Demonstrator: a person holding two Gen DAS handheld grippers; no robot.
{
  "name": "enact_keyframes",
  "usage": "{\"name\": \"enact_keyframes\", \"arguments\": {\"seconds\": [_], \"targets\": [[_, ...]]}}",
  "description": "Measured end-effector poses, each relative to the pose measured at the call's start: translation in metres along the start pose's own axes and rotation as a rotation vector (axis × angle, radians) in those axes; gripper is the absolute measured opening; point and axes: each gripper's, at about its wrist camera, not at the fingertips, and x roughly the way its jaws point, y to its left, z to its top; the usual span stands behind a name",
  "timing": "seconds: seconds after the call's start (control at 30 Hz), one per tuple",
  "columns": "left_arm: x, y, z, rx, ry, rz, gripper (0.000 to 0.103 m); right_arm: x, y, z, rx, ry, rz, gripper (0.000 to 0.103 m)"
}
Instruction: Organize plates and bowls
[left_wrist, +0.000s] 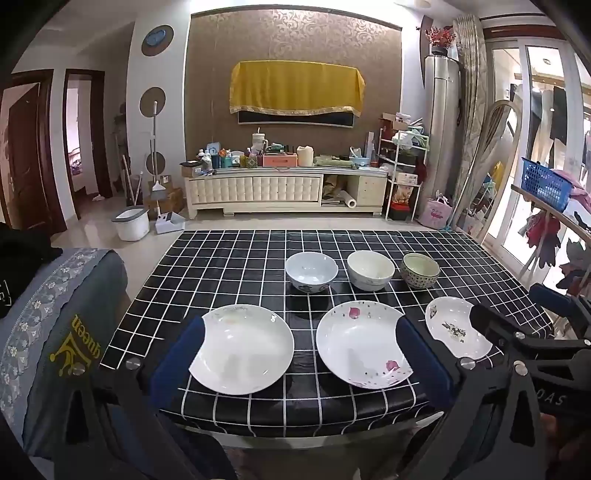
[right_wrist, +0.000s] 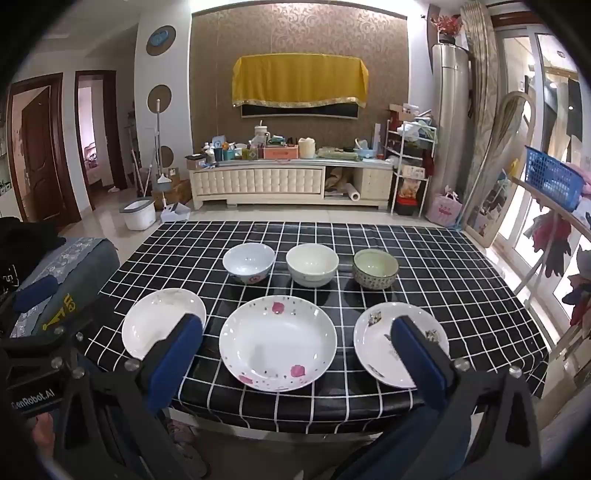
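Right wrist view: open right claw (right_wrist: 295, 343) above rose-patterned plate (right_wrist: 277, 342).

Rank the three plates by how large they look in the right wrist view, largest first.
1. Pink-flowered plate, middle of the front row, clearly the widest.
2. and 3. Plain white plate and dark-patterned plate look about alike; each is partly hidden behind the right gripper's fingers, so I won't rank them.

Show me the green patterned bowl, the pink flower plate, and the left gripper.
green patterned bowl (right_wrist: 375, 263), right wrist view, inner wall
pink flower plate (right_wrist: 277, 343), right wrist view, bare centre
left gripper (left_wrist: 297, 343), left wrist view, midway between fingertips
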Motion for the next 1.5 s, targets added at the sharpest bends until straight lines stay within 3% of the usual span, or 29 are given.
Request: {"name": "enact_keyframes", "arguments": {"seconds": [0.8, 1.5], "targets": [[-0.003, -0.002, 0.001, -0.003, 0.001, -0.037, 0.102, -0.003, -0.003, -0.004, 0.009, 0.0, -0.005, 0.103], [-0.004, -0.002, -0.003, 0.005, 0.008, -0.016, 0.102, -0.005, -0.004, -0.003, 0.009, 0.005, 0.011, 0.103]]}}
